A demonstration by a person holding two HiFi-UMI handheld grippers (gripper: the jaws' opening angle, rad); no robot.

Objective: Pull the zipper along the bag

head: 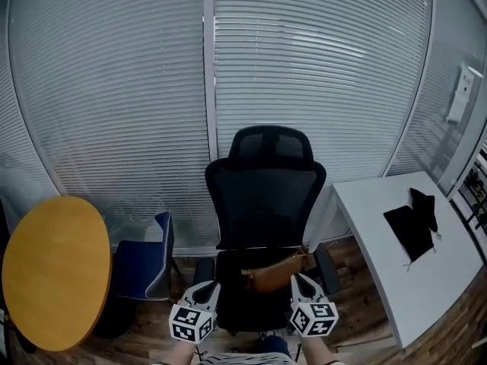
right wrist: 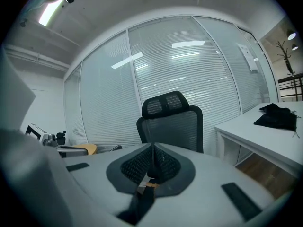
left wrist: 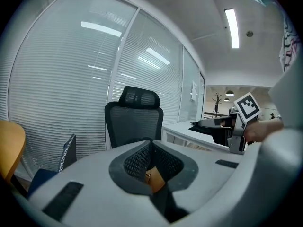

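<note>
- A slim brown leather bag [head: 274, 274] is lying across the seat of a black mesh-backed office chair [head: 266, 196]. It is stretching from the middle of the seat toward the right edge, and its right end is rising slightly beside the right armrest.
- The bag's zipper is too small to make out.
- The left gripper [head: 206, 287] is hovering at the seat's front left corner, apart from the bag. In the left gripper view its jaws are pressing together on nothing [left wrist: 151, 142], and a patch of the bag [left wrist: 155, 179] is showing through the gap below the pads — beyond them, not between them.
- The right gripper [head: 300, 280] is hanging at the seat's front right corner, just beside the bag's right end; whether it is touching cannot be told. Its jaws are likewise clenched and empty [right wrist: 152, 147], with only a sliver of brown [right wrist: 151, 185] peeking out beneath them.
- A round yellow-topped table [head: 53, 268] is standing off to the left, and a dark blue chair [head: 148, 263] is sitting between it and the office chair.
- A white desk [head: 380, 280] is running along the right, with a black cloth [head: 415, 226] lying near its far edge.
- Closed white slat blinds [head: 137, 90] are covering the glass wall behind.
</note>
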